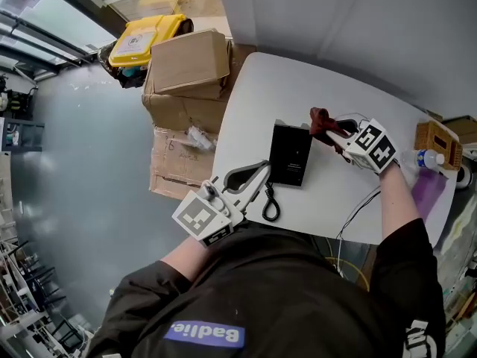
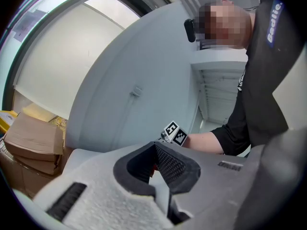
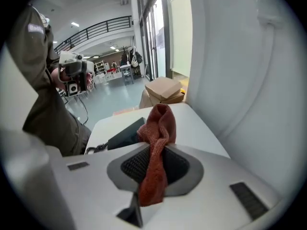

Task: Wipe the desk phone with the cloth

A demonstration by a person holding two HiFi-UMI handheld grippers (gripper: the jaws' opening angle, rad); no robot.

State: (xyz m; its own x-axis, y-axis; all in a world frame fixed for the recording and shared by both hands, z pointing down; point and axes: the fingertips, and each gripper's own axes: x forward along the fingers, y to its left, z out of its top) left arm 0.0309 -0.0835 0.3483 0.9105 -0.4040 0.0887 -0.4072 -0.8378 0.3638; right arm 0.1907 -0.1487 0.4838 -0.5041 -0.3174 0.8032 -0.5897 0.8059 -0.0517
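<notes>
The right hand-held gripper (image 1: pixel 330 130) pinches the cloth (image 1: pixel 320 119) beside the phone (image 1: pixel 291 154). The left hand-held gripper (image 1: pixel 261 171), pressed together and empty, is at the bench (image 1: pixel 253 95) edge.

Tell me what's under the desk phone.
The desk phone rests on the white table, its coiled cord trailing from its near end. The table patch directly beneath is covered by its body, so anything there cannot be seen.

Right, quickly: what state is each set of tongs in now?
Left tongs: closed, empty.
Right tongs: closed on the cloth.
</notes>
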